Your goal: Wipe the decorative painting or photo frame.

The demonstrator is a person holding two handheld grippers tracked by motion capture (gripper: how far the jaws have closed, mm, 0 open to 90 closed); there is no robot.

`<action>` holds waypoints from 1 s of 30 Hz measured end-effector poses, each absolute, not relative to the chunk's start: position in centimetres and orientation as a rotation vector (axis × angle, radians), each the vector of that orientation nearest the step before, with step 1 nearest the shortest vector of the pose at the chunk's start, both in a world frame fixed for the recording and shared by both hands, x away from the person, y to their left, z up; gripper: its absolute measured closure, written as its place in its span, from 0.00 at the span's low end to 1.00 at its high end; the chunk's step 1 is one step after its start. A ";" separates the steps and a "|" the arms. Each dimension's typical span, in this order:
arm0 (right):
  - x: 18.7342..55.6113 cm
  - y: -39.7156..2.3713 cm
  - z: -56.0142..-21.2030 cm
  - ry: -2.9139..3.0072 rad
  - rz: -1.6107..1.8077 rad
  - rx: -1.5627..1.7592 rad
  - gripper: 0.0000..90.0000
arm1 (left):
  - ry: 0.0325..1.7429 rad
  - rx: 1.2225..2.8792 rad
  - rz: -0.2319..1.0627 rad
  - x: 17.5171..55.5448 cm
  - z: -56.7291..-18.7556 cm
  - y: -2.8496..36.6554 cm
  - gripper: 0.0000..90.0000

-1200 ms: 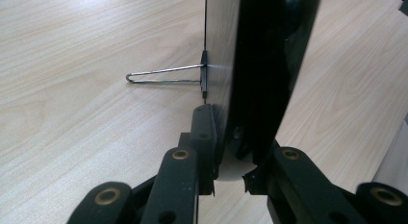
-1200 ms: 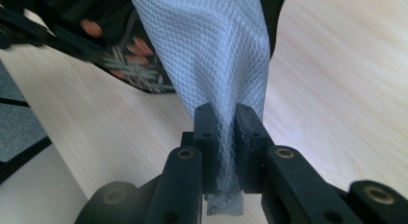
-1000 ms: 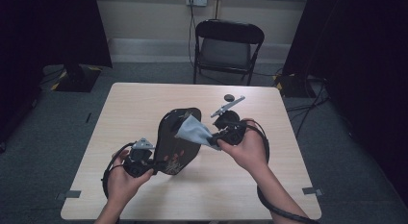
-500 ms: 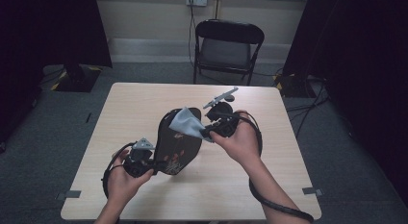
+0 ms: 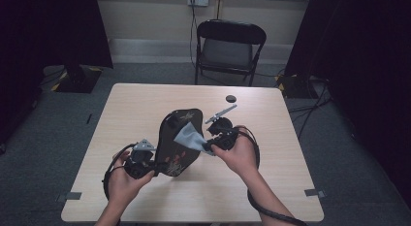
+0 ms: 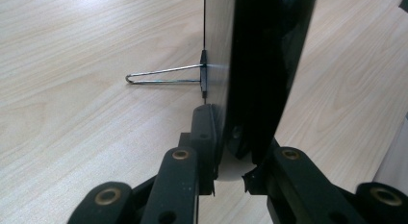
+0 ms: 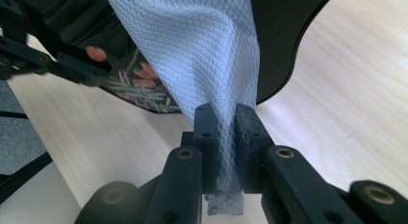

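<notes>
Near edge of the desk [image 5: 145,206]: two forearms come in from below. Left gripper [image 5: 145,163] clamped on the lower rim of a black oval tray [image 5: 174,138], painted with flowers, held up on edge above the desk top. In the left gripper view the tray edge [image 6: 255,70] sits pinched between the jaws; a thin wire loop [image 6: 163,75] sticks out from its back.

Right gripper [image 5: 213,144], just right of the tray, jaws nipped tight on a pale blue cloth [image 5: 190,136]; cloth lies against the tray's face. Weave plain in the right gripper view [image 7: 202,56].

Farther: small black disc [image 5: 230,98] on the desk. Beyond, a black folding chair [image 5: 228,49].
</notes>
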State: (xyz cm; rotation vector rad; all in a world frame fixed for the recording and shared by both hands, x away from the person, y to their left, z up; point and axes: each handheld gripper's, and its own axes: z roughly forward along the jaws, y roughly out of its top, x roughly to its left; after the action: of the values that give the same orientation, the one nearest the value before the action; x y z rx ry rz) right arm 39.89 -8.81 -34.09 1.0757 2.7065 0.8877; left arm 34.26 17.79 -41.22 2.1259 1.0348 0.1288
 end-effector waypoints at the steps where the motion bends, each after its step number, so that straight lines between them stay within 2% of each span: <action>1: 39.9 -8.8 -34.6 2.711 0.884 1.080 0.91 | 1.035 2.126 0.130 34.3 -41.2 17.8 0.87; 24: 39.4 -8.5 -44.7 2.808 0.733 1.192 0.91 | 1.039 2.125 0.127 34.3 -41.2 17.8 0.87; 30: 39.2 -8.5 -46.2 2.816 0.723 1.194 0.91 | 1.041 2.123 0.127 34.3 -41.2 17.8 0.87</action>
State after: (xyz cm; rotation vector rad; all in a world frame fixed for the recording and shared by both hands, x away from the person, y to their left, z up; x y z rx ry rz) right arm 39.16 -8.52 -46.21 1.1945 2.8159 0.7234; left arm 34.26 17.80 -41.22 2.1227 1.0409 0.1265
